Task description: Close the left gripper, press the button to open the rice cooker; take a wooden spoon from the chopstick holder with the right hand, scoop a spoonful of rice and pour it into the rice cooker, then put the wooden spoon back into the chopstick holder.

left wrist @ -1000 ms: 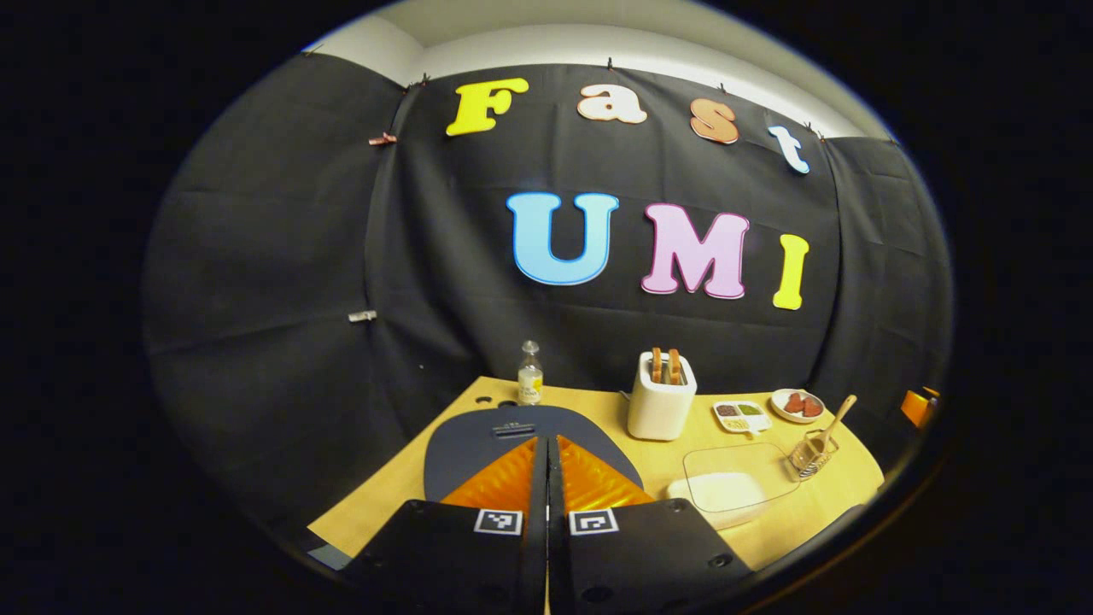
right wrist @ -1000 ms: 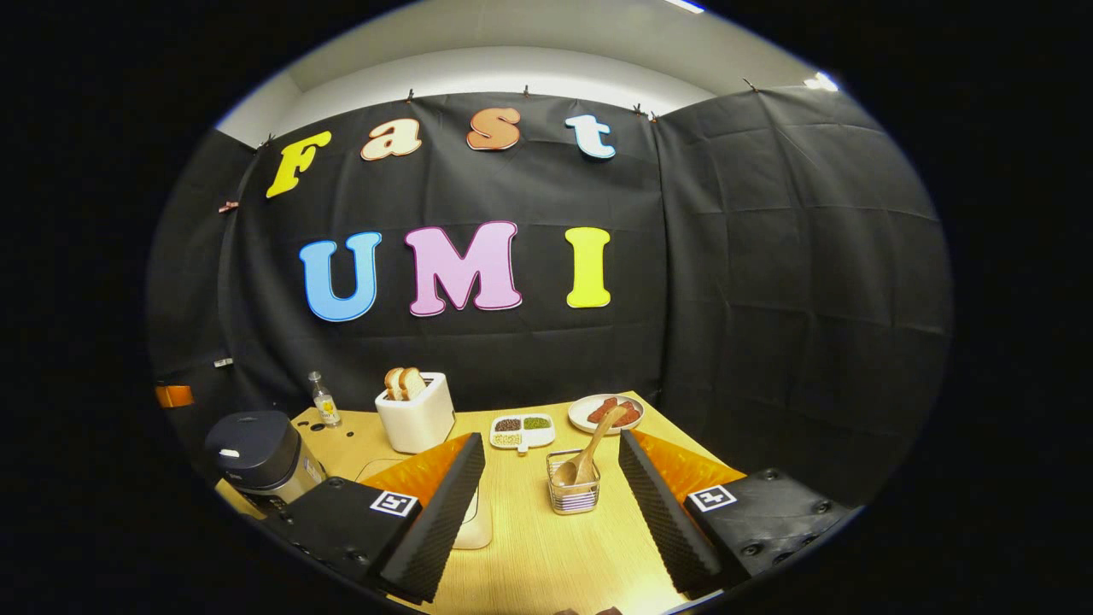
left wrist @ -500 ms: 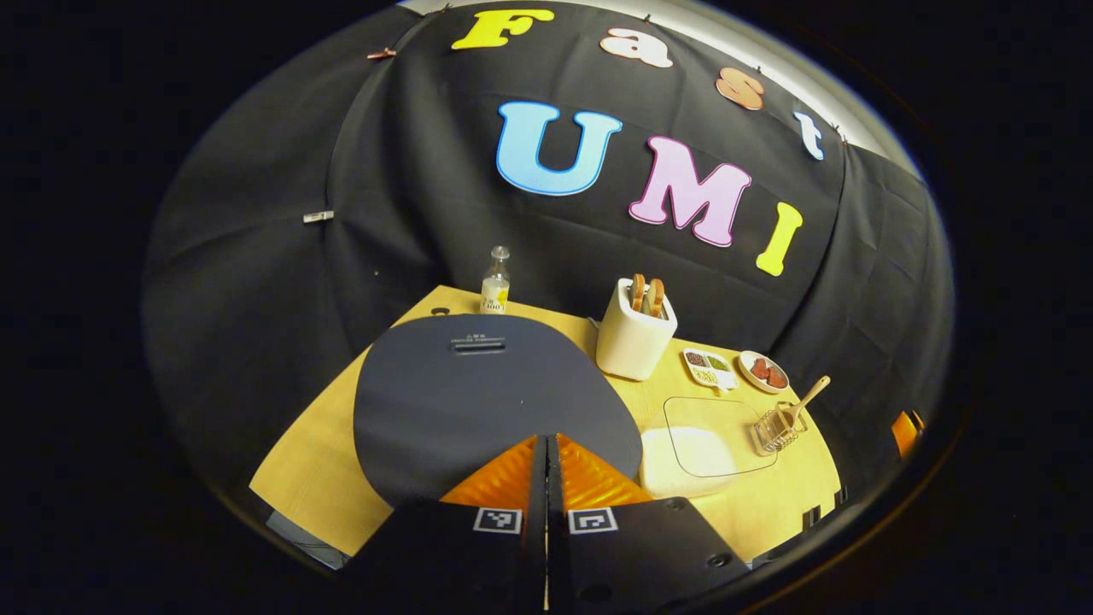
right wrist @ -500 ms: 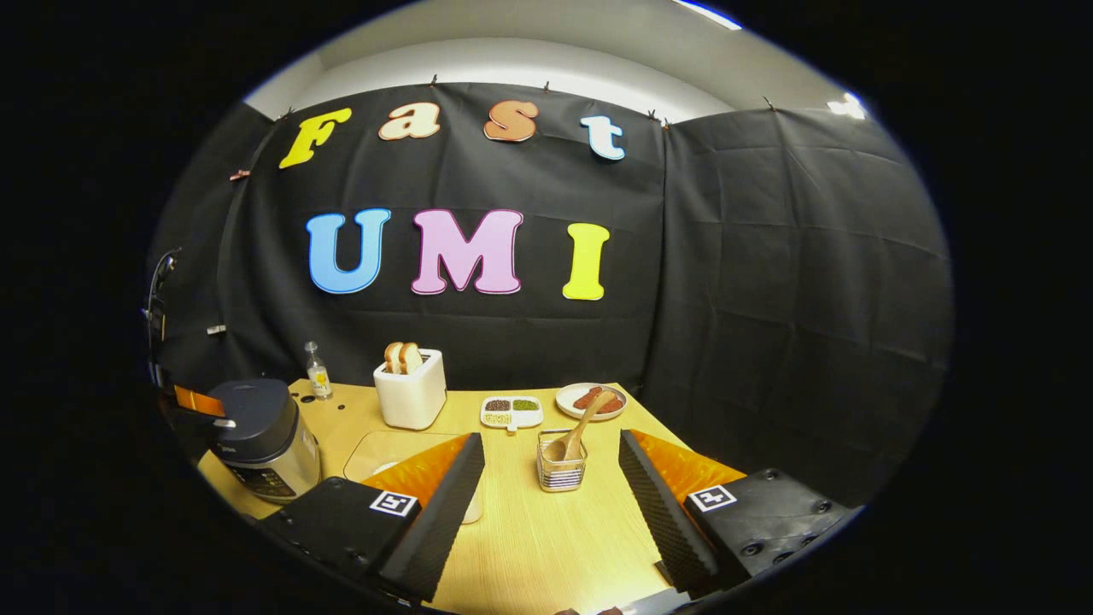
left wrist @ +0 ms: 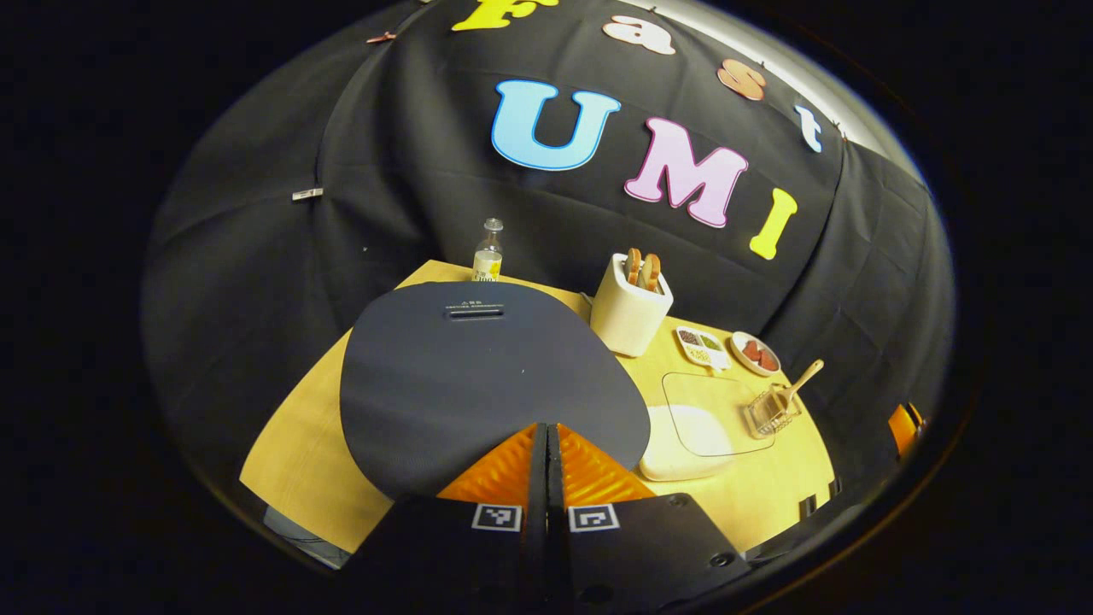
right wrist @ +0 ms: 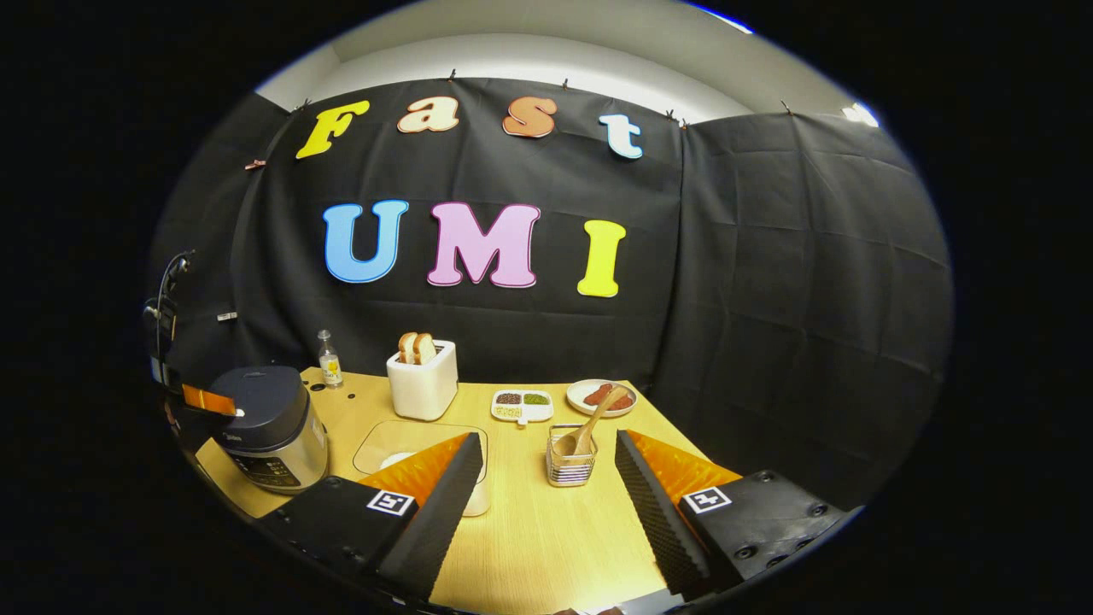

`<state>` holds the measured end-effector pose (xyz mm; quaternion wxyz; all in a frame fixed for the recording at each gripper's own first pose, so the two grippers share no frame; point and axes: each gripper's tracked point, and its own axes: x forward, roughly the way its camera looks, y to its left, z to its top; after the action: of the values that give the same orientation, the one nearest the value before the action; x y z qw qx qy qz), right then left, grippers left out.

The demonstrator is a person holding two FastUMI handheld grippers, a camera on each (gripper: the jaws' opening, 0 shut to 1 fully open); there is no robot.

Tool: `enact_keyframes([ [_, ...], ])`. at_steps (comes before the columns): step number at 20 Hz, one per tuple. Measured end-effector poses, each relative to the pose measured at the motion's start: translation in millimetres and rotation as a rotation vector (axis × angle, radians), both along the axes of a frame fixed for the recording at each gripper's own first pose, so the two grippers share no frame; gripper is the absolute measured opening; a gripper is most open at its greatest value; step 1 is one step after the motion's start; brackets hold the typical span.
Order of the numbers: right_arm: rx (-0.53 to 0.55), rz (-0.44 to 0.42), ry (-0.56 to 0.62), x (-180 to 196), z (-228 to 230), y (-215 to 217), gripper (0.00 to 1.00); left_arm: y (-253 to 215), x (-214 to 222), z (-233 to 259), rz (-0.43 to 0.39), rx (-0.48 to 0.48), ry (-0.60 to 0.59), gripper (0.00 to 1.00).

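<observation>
At far left, the left gripper (left wrist: 546,431), jaws pressed together, meets the closed rice cooker (right wrist: 269,427); a press off the button could leave the lid (left wrist: 478,376) shut. Right, the right gripper (right wrist: 546,465) hangs wide before the wooden spoon (right wrist: 589,424) in its chopstick holder (right wrist: 571,465).

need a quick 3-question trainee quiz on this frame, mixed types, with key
1. True or false: the rice cooker lid is open.
2. The wooden spoon stands in: A) the toaster B) the chopstick holder C) the divided dish
3. Fill in: the right gripper fingers are ___, while the left gripper fingers are together over the cooker lid.

Key: 1 false; 2 B; 3 open
</observation>
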<state>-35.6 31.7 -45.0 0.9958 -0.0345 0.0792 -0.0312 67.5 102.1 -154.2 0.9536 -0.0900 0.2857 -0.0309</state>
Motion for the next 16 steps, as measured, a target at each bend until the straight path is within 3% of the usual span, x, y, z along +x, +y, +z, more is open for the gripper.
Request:
enact_keyframes([
  [5,0.032,0.051,0.018,28,-12,-9,0.98,-2,-5,15,0.036,0.074,-0.035,0.06],
  [7,0.015,0.071,0.048,39,-23,-21,0.98,1,-3,43,0.081,0.104,-0.133,0.06],
  [11,0.085,0.064,0.080,64,-31,-48,0.98,13,8,150,0.269,0.180,-0.388,0.06],
  [13,0.097,0.047,0.074,79,-35,-64,0.98,-1,5,162,0.309,0.168,-0.434,0.07],
  [16,0.154,0.032,0.114,100,-56,-80,0.98,-25,6,157,0.305,0.141,-0.437,0.07],
])
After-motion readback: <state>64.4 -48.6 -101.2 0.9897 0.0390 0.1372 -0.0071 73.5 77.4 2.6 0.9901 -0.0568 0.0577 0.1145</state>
